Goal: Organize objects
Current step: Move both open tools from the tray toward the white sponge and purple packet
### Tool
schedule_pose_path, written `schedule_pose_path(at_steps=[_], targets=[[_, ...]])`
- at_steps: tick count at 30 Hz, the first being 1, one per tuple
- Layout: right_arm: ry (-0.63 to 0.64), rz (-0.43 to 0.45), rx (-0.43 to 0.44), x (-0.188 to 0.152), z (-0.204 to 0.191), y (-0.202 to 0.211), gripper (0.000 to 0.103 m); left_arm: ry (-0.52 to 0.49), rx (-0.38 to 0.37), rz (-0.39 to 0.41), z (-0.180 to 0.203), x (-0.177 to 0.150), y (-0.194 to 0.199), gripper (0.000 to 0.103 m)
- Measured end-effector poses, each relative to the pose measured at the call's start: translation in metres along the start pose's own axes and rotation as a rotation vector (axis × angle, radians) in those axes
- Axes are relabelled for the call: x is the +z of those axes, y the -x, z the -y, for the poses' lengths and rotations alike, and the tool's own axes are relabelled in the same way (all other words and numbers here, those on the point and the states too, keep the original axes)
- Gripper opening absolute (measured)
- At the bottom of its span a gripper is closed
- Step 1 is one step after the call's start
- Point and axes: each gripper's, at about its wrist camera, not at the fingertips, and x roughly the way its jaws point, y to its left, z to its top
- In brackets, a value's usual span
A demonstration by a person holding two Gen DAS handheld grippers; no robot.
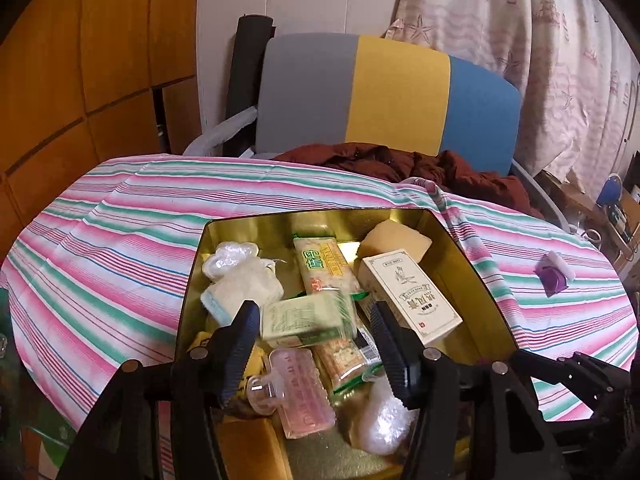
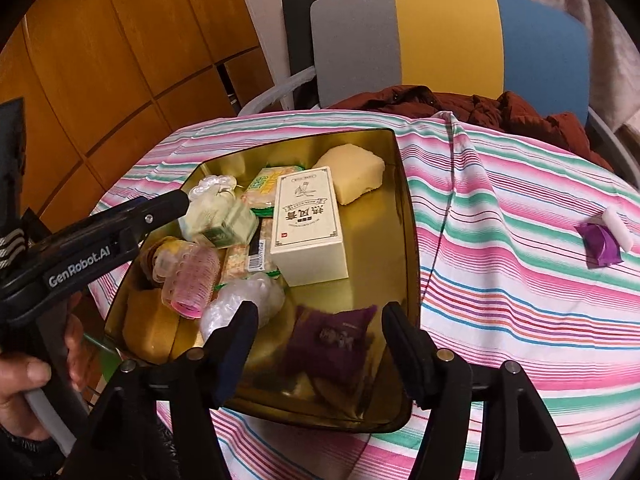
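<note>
Gold tin (image 2: 404,216) sits mid-table as the collecting point. Left gripper (image 1: 312,332) hangs over it, jaws spread, pale green box (image 1: 306,320) blurred between them, likely just let go. Right gripper (image 2: 320,344) hovers open near the purple pouch (image 2: 330,340). Purple packet (image 2: 600,242) lies outside, far right.

The table (image 2: 520,280) is covered by a cloth striped in pink, white and green, with thin blue and red lines. A gold-coloured tin (image 2: 408,216) is seen on it, holding a cream box (image 2: 308,224) printed with dark characters, a pale yellow sponge (image 2: 356,176), a pink hair roller (image 2: 192,280), a pale green carton (image 1: 308,316) and a dark purple sachet (image 2: 332,340). A purple packet (image 2: 600,244) with a white piece lies on the stripes. The chair back (image 2: 448,40) is banded grey, yellow and blue.
</note>
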Motion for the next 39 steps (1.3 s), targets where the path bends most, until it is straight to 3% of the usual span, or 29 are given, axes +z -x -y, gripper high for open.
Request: schedule_pose_path(at_steps=[5,15,23,39], targets=[[0.010,0.014,-0.010,0.000,-0.005,0.004,0.068,0.008,-0.001,-0.004,-0.001,-0.004,0.005,0.059],[0.003,0.090,-0.073,0.006,-0.004,0.025,0.086,-0.019,-0.009,0.038,0.006,-0.010,0.024,0.059],[-0.007,0.104,-0.104,0.011,0.007,0.036,0.091,-0.076,-0.044,0.042,0.023,-0.019,0.030,0.059],[-0.090,0.082,-0.204,0.027,0.083,0.062,0.094,-0.180,-0.094,0.056,0.058,-0.017,0.034,0.065]])
